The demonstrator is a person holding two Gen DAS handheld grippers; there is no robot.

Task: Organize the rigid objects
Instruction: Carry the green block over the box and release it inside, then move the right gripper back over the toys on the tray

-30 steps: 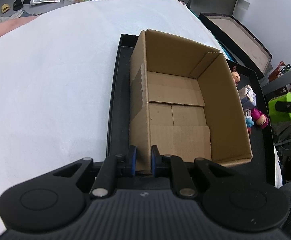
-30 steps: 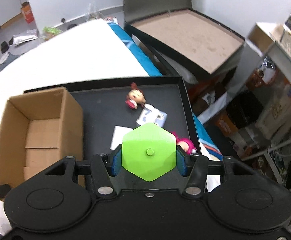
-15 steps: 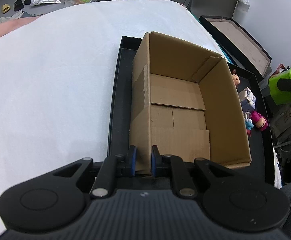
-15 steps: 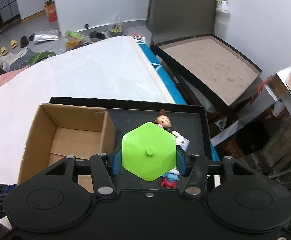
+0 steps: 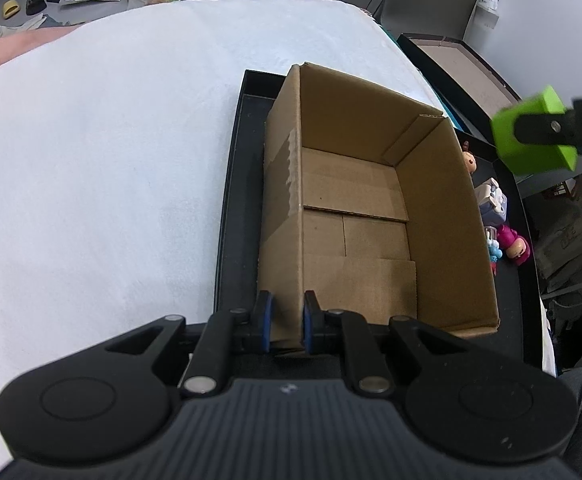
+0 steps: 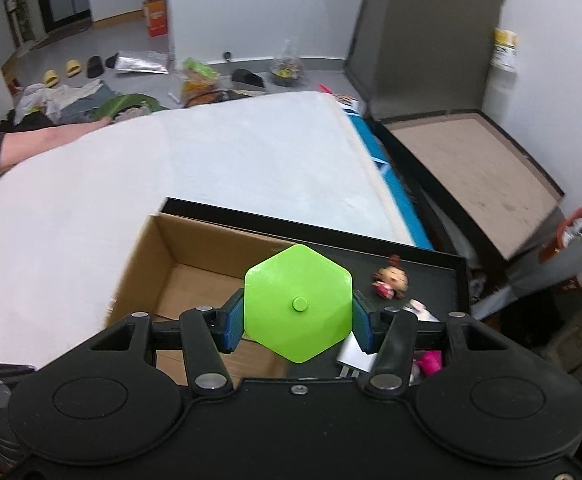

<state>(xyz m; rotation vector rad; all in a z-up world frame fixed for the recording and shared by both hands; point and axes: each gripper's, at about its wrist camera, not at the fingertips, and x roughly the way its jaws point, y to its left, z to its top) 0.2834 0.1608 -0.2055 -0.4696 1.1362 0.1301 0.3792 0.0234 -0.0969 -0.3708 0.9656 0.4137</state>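
- Since a second ago your right gripper (image 6: 298,330) has carried the green hexagonal block (image 6: 297,308) up and across: it hung over the toys on the black tray (image 5: 231,208) then, and now it sits above the near right wall of the cardboard box (image 5: 355,216).
- Your left gripper (image 5: 285,326) has not shifted. Its jaws are nearly closed, pinching the box's near-left corner wall and steadying the box.
- Your right jaws stand partly apart, with the blue pads (image 6: 235,328) pressed against two opposite sides of the green block, so it is firmly held and clear of everything below.
- From the left wrist view the block (image 5: 531,136) hangs in the air to the right of the box, above the tray's far right corner, well apart from the box floor.
- Still on the tray beside the box: a brown-haired doll (image 6: 391,280), a white toy (image 5: 491,204), a pink figure (image 5: 515,246) and a small blue-and-white figure (image 5: 493,252).
- By my reading you are mid-transfer, with the first item on its way and the box floor bare.
- Next, bring the block further in over the open box, lower it past the rim, then ease the jaws apart only once it is near the floor.
- Keep the left pinch on while you do this, so the light box does not slide on the tray.
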